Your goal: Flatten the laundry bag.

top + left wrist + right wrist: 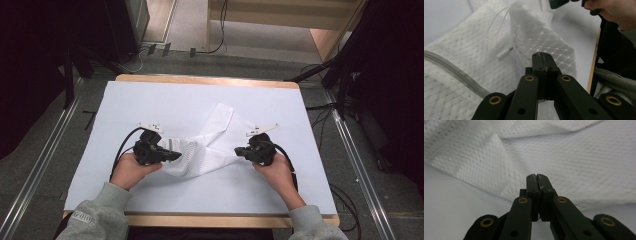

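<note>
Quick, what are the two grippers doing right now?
Left gripper: closed, nothing visibly between its jaws, beside the white mesh cloth.
Right gripper: closed, empty, at the cloth's edge.

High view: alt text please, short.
A person at a table covered in a white sheet holds the left gripper and right gripper, both shut, at opposite edges of a crumpled white mesh garment. Whether either grips the fabric is unclear.

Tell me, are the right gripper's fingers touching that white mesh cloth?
Cannot tell. In the right gripper view the shut right gripper points at the white mesh cloth, but neither contact nor gap shows plainly.
</note>
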A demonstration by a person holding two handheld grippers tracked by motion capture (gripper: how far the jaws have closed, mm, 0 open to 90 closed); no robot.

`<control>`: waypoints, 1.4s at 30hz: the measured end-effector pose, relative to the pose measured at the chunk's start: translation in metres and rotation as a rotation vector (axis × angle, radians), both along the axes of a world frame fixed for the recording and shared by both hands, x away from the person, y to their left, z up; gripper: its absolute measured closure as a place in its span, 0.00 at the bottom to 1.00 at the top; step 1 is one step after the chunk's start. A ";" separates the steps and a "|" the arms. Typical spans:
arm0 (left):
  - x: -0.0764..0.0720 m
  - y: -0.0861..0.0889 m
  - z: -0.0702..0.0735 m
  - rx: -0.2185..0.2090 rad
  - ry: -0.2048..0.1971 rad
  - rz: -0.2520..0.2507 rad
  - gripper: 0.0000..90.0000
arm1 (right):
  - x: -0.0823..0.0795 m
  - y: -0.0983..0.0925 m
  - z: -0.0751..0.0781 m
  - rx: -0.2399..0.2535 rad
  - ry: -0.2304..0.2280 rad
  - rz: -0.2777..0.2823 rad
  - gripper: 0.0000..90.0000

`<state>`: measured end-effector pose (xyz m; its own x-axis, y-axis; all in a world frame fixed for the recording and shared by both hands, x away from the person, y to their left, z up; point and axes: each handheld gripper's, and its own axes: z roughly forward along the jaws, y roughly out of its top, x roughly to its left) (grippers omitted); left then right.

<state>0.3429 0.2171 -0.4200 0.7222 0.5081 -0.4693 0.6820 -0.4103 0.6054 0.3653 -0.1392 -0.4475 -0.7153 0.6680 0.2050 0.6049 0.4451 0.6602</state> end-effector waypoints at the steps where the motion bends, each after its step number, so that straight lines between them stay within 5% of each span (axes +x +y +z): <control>1: -0.003 -0.001 0.000 0.006 -0.002 -0.009 1.00 | 0.001 0.003 -0.001 -0.001 0.000 0.003 1.00; 7: -0.018 -0.004 -0.002 0.015 -0.005 -0.039 1.00 | 0.012 0.020 -0.004 0.004 -0.002 0.016 1.00; 12: -0.027 -0.002 -0.004 0.032 0.001 -0.043 1.00 | 0.015 0.028 -0.011 -0.001 0.041 0.034 1.00; 27: -0.037 0.005 -0.004 0.038 -0.007 -0.033 1.00 | -0.030 0.024 -0.009 0.006 0.066 0.098 0.99; 30: -0.037 0.008 -0.001 0.033 -0.018 -0.024 0.99 | -0.043 0.026 -0.009 -0.002 0.062 0.116 0.99; 35: -0.029 0.013 0.010 0.042 -0.075 0.024 0.97 | -0.059 0.023 0.002 0.005 -0.011 0.107 0.99; 42: -0.008 0.007 0.025 0.076 -0.121 0.041 0.90 | -0.058 0.006 0.007 0.027 -0.036 0.049 0.97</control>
